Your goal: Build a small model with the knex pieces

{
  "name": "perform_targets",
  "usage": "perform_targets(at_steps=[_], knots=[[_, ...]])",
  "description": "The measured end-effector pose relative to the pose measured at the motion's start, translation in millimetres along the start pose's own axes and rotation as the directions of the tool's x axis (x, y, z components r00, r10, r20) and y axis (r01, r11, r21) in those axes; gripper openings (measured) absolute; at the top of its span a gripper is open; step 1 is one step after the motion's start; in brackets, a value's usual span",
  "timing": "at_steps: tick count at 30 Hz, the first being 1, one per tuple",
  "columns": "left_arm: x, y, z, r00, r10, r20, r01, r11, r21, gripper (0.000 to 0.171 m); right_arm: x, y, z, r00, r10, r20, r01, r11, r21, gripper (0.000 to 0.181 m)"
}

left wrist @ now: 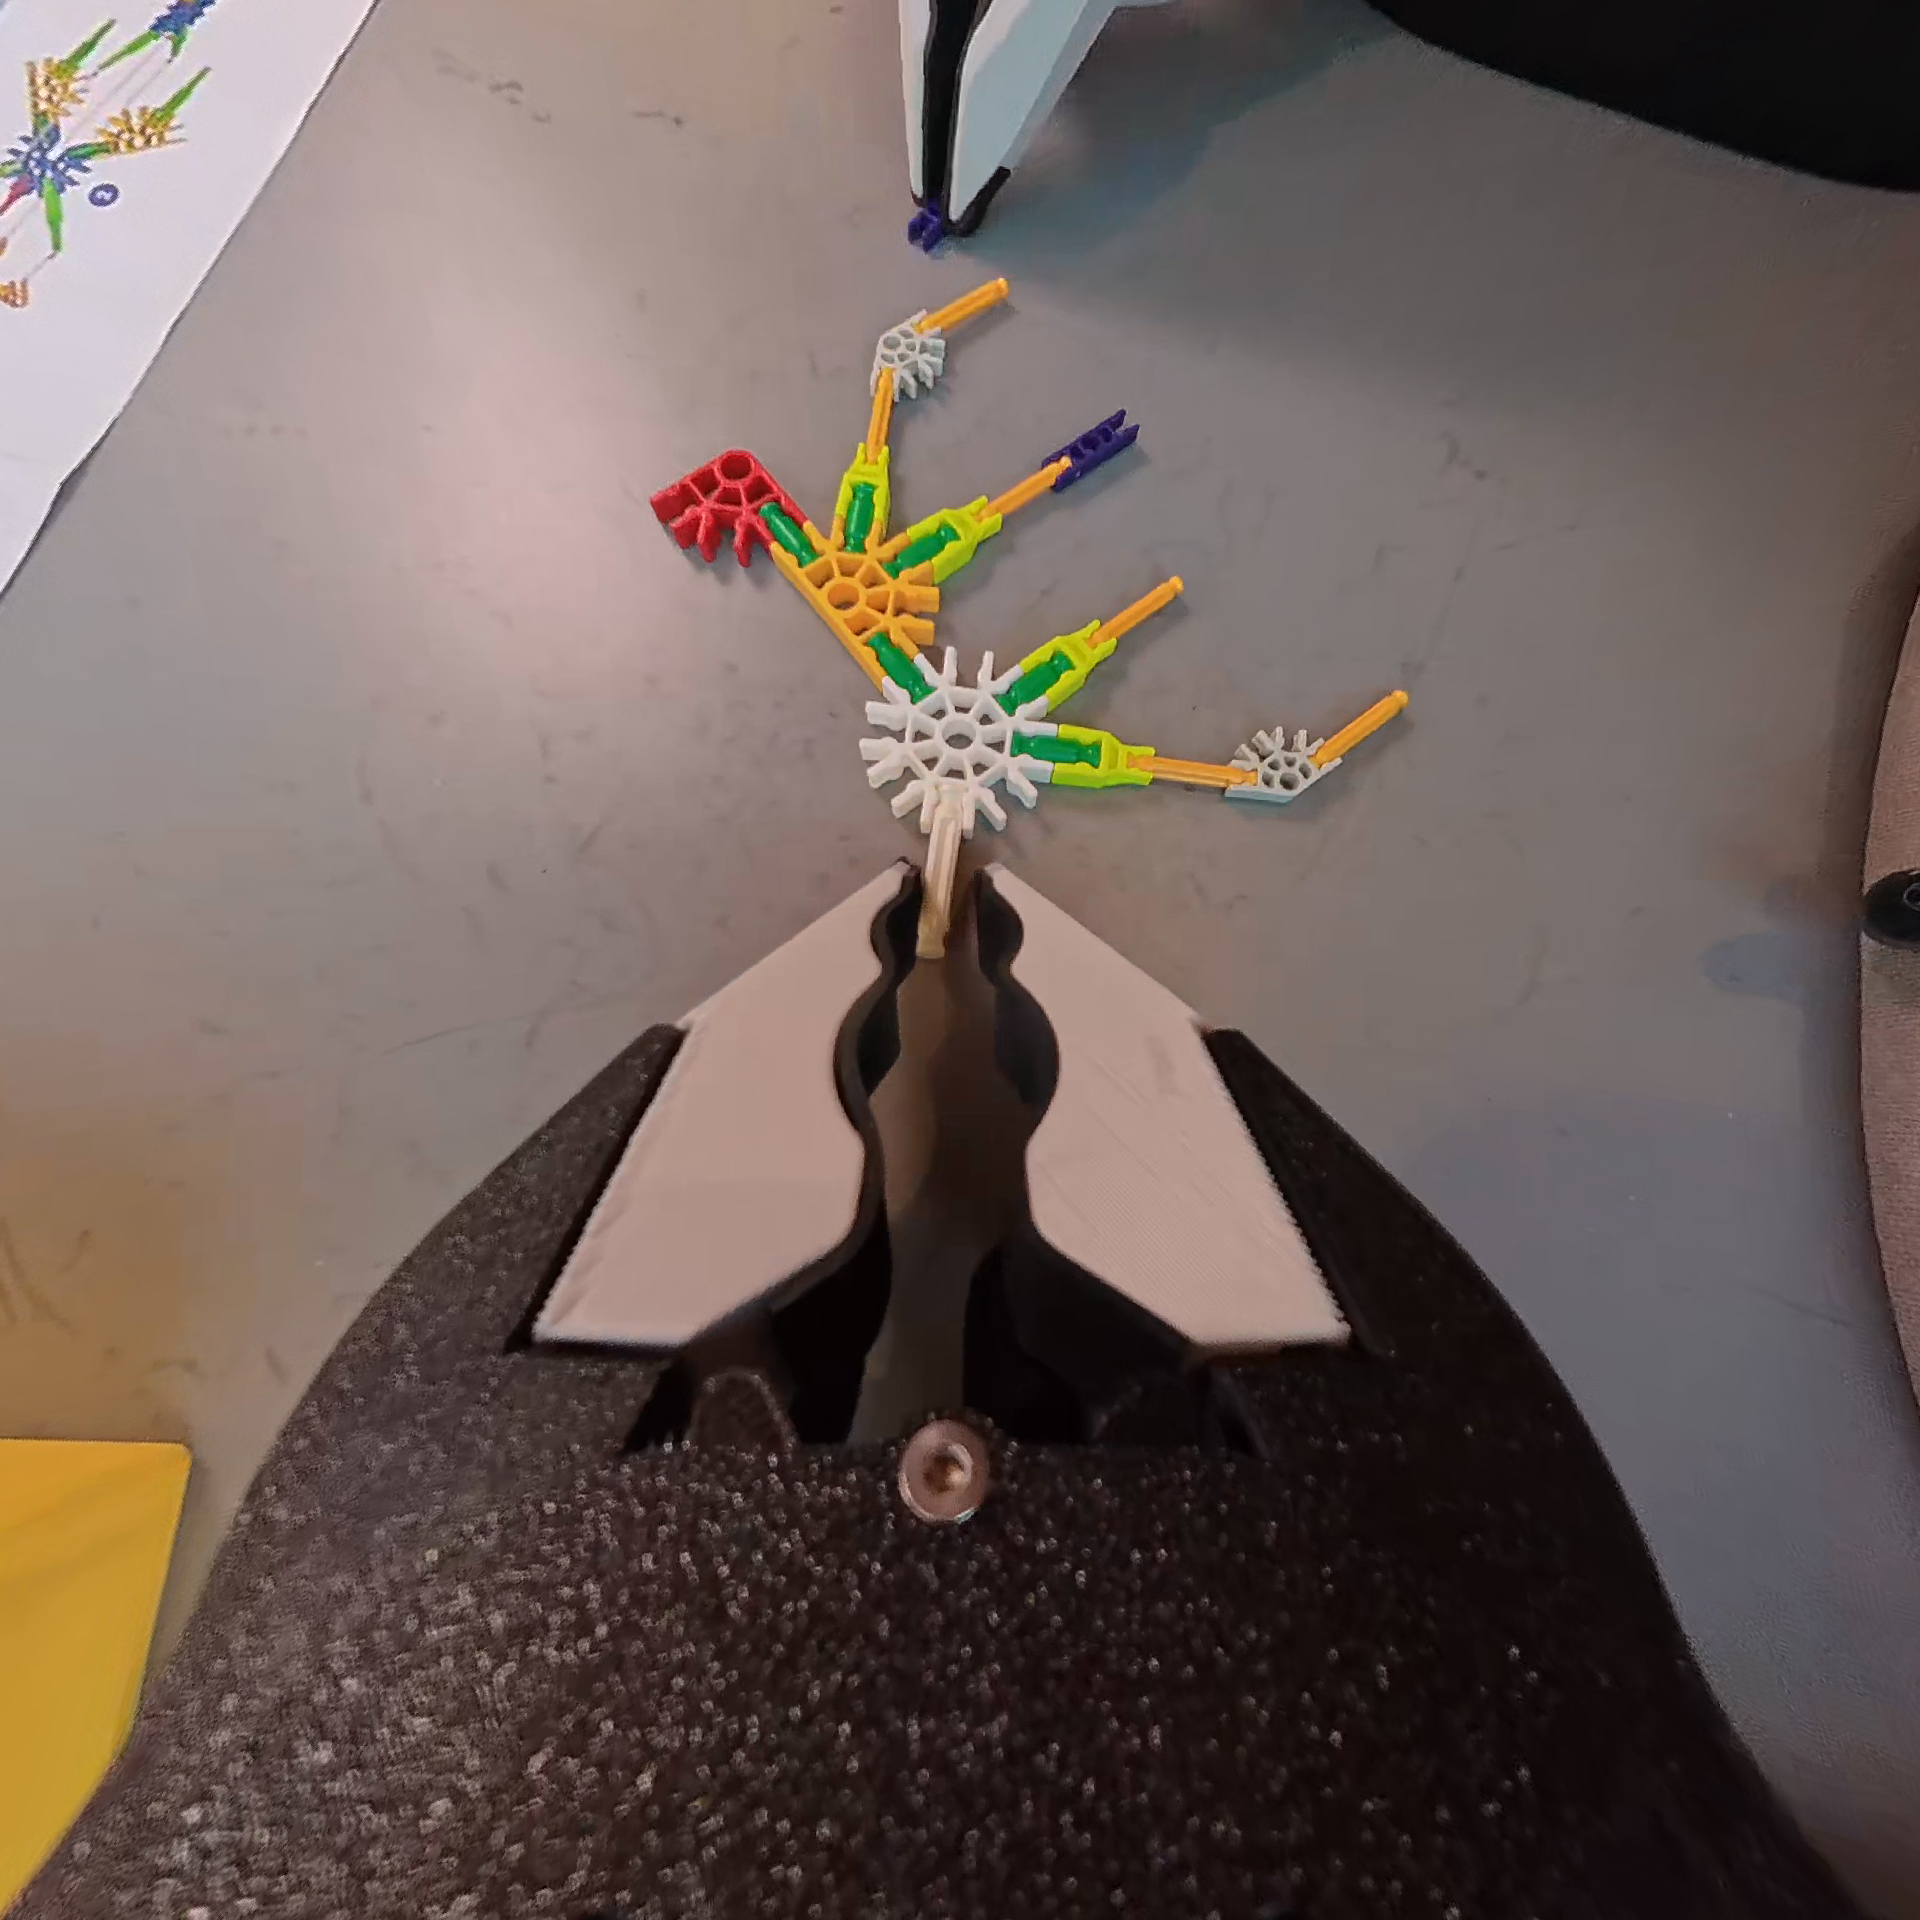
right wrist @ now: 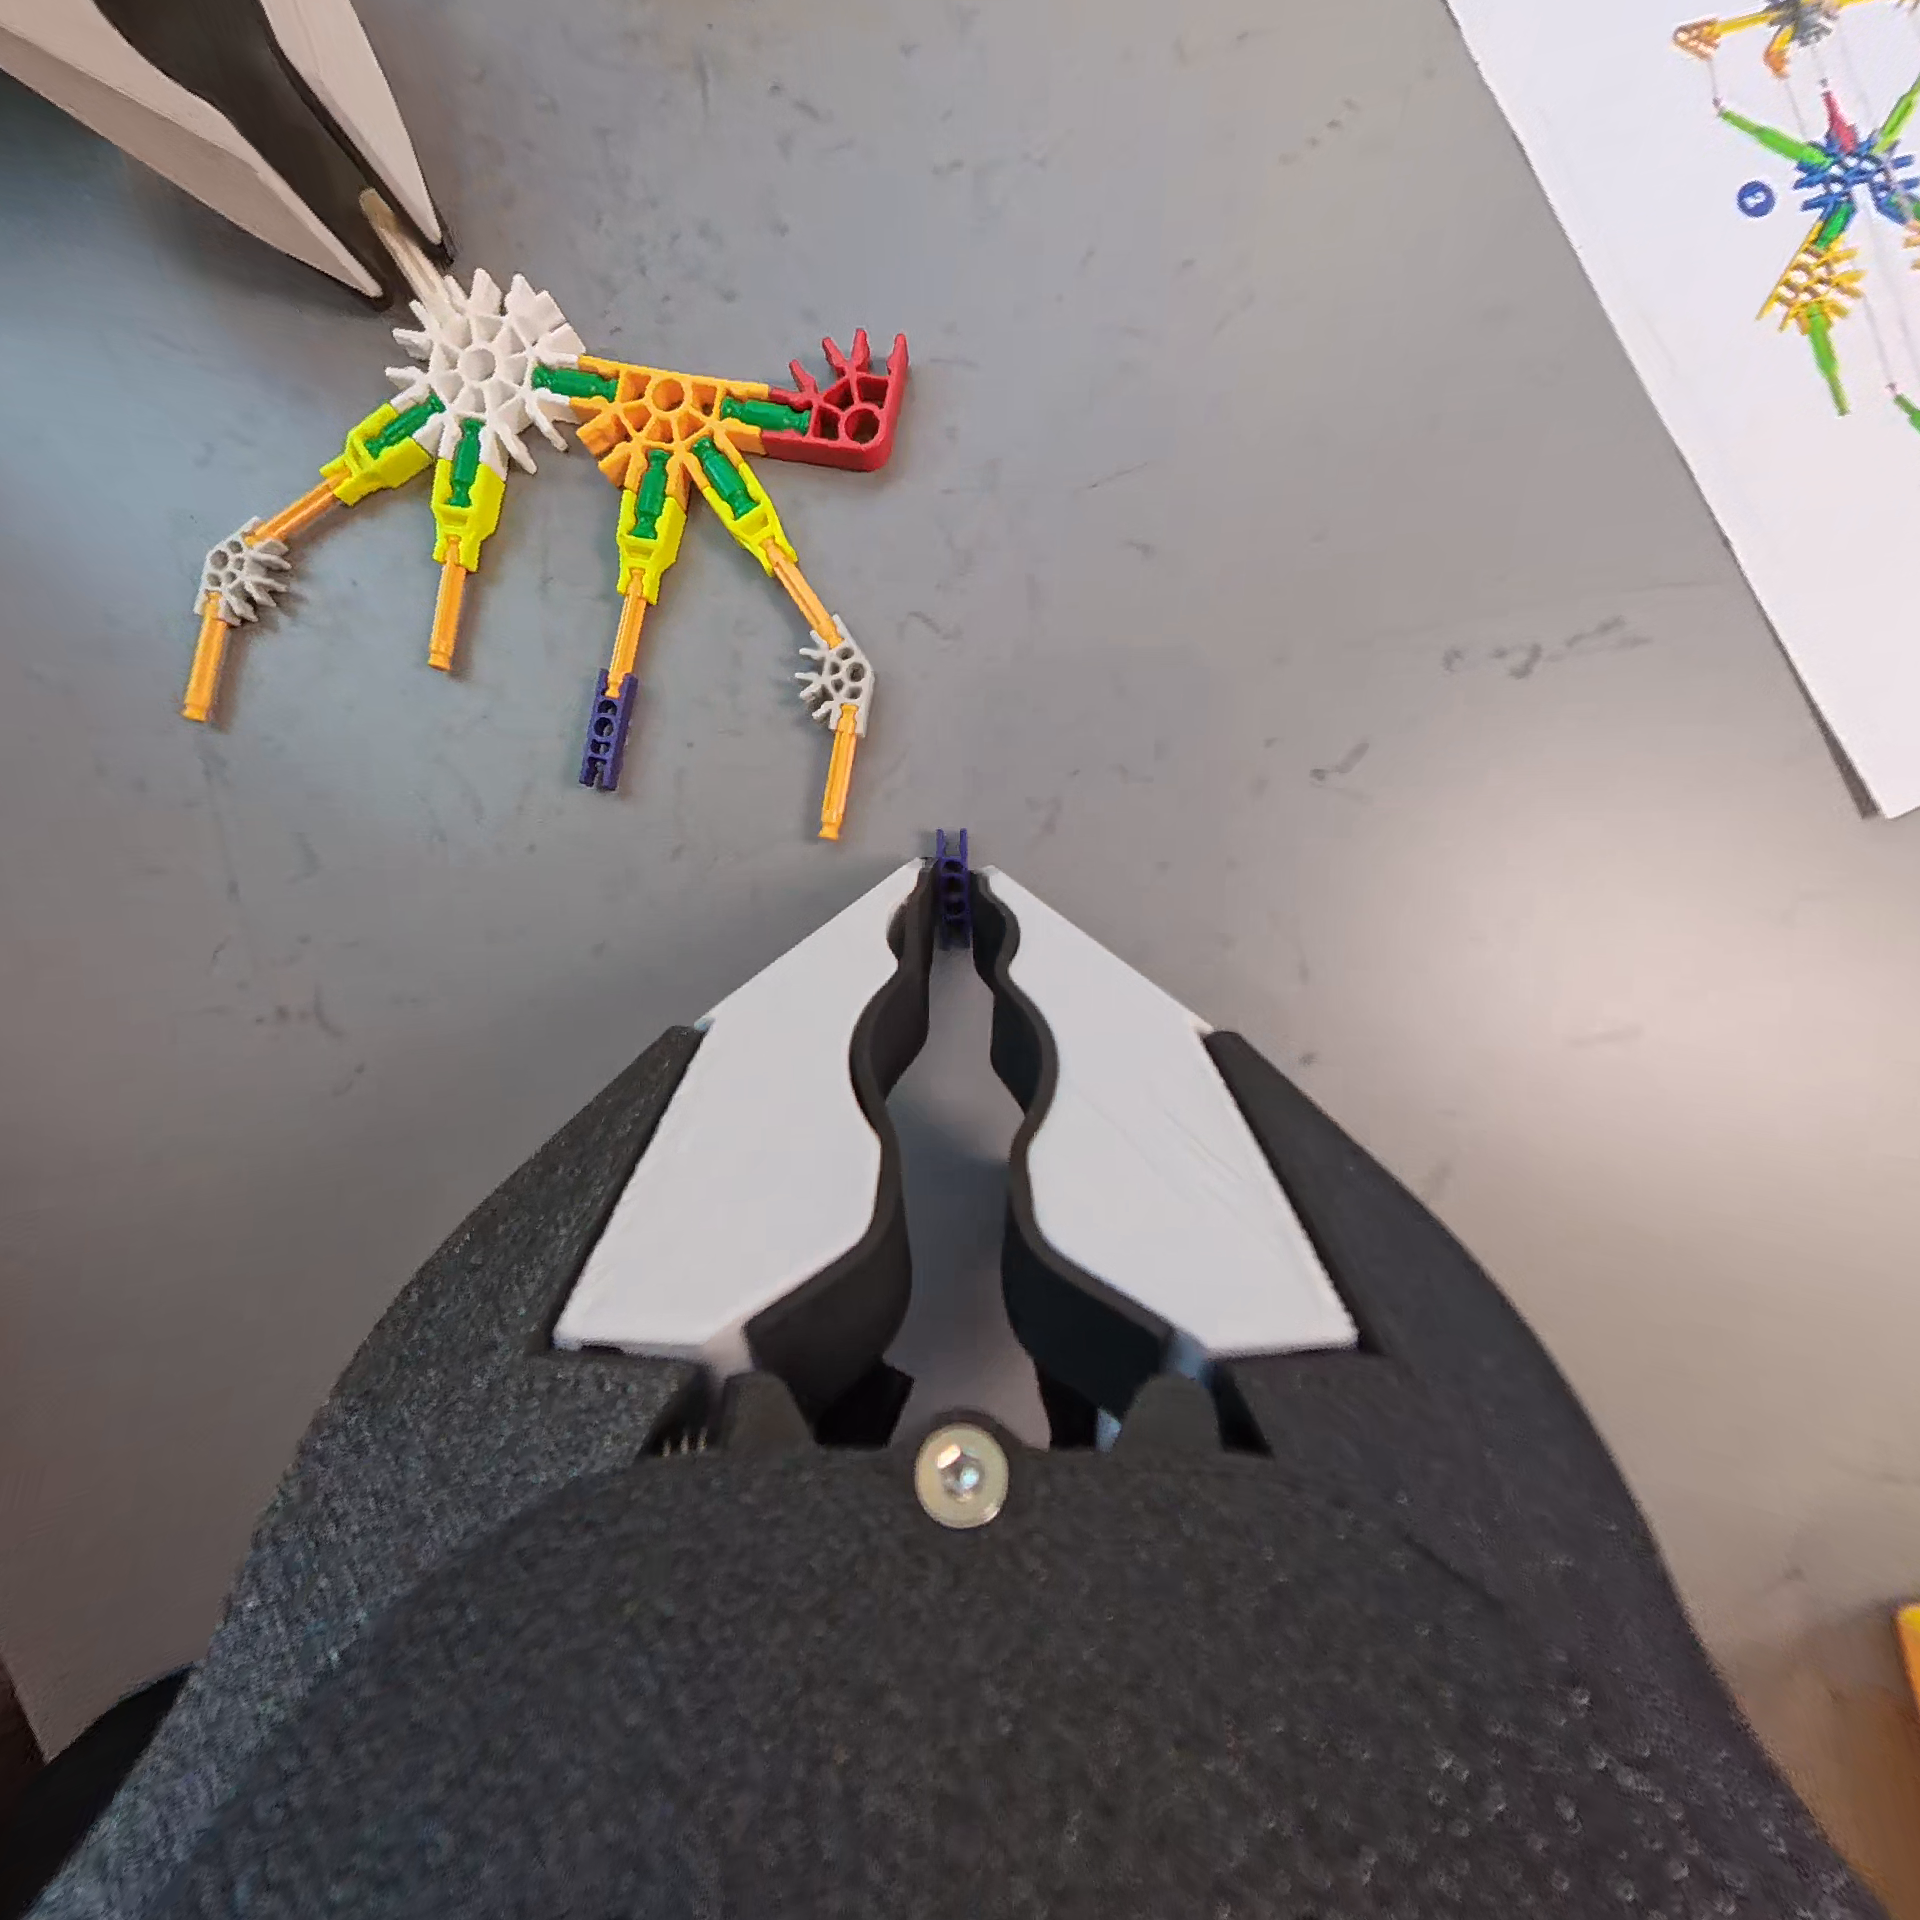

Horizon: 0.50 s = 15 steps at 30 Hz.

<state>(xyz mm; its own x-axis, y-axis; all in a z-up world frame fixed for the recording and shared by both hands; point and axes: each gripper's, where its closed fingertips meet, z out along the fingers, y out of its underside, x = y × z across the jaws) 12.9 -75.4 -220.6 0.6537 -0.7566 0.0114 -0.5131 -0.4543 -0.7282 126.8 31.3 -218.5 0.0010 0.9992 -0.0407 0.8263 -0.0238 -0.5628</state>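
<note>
Your left gripper (left wrist: 948, 896) has its jaws nearly closed, pinching the cream rod (left wrist: 940, 862) that plugs into the white snowflake connector (left wrist: 954, 736) of the flat toy assembly (right wrist: 582, 468) lying on the grey table (left wrist: 416, 831). Your right gripper (right wrist: 951, 883) is closed tight on a loose small purple clip (right wrist: 952, 885), hovering just beside the tip of the nearest orange rod (right wrist: 840, 774) and clear of it. The assembly looks light, hard plastic, stiff piece by piece but loose at the snap joints (thin rods probably flex or pop out under side load). So grip rods along their length or hold at a hub, not at the dangling grey connectors (right wrist: 840, 677). A printed instruction sheet (right wrist: 1714, 416) lies well apart at the table edge, and one purple clip (right wrist: 606, 740) is already on a rod end.
</note>
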Motion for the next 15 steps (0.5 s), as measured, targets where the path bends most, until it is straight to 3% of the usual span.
perform_targets(at_steps=[3,6,9,15], knots=[[3,0,0,1.0,0.029,-0.003,-0.029,1.0,-0.001,0.005,-14,-6,-9,1.0,-0.015,-0.02,0.016,0.999,0.037,0.004],[3,0,1,0.999,0.051,0.004,-0.051,0.999,-0.005,0.005,-50,-19,-16,1.0,-0.022,0.013,0.021,0.995,0.094,0.004],[4,-1,1,0.999,0.046,0.005,-0.046,0.999,-0.011,0.005,-83,-19,-5,0.998,-0.043,0.037,0.041,0.997,0.071,0.005],[7,-2,2,1.0,0.028,0.012,-0.028,0.999,-0.023,0.005,-94,-23,14,0.999,-0.027,0.016,0.026,0.999,0.042,0.005]])
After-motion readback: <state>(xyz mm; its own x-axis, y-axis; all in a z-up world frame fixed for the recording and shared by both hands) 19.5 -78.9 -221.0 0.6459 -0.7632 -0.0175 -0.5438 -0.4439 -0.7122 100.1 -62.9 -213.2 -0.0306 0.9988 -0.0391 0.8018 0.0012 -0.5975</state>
